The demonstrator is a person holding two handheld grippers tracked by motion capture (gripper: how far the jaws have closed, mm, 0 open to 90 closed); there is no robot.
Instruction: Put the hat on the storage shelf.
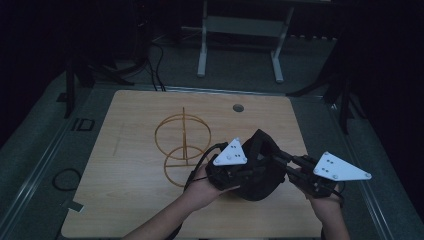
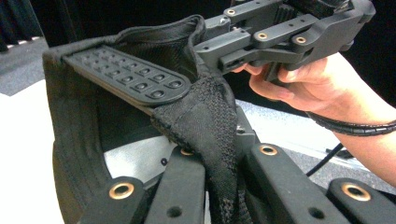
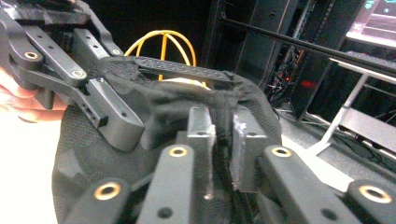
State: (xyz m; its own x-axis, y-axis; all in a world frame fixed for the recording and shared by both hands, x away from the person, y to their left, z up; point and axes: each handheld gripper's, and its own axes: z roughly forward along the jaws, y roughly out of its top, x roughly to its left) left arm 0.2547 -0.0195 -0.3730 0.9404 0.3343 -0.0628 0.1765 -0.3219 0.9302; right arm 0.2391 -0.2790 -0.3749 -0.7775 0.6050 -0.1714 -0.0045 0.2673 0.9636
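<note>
A black cap (image 1: 261, 172) hangs just above the wooden table (image 1: 125, 195), at its front right, held between both grippers. My left gripper (image 1: 248, 170) comes from the left and is shut on the cap's mesh edge (image 2: 212, 140). Its plastic snap strap (image 2: 126, 77) stretches across the opening at the back. From the right, my right gripper (image 1: 278, 158) is shut on a fold of the cap fabric (image 3: 223, 135). In the left gripper view the right gripper (image 2: 224, 53) pinches the rim beside the strap. In the right gripper view the left gripper (image 3: 116, 123) holds the cap (image 3: 84, 158) near the strap (image 3: 187, 70).
A wire stand of thin wooden-coloured rings (image 1: 183, 144) rises at the table's middle, left of the cap, and shows as yellow hoops (image 3: 163, 44) behind it. A round hole (image 1: 238, 107) sits near the far edge. A metal frame (image 1: 240, 30) and cables (image 1: 157, 67) lie beyond.
</note>
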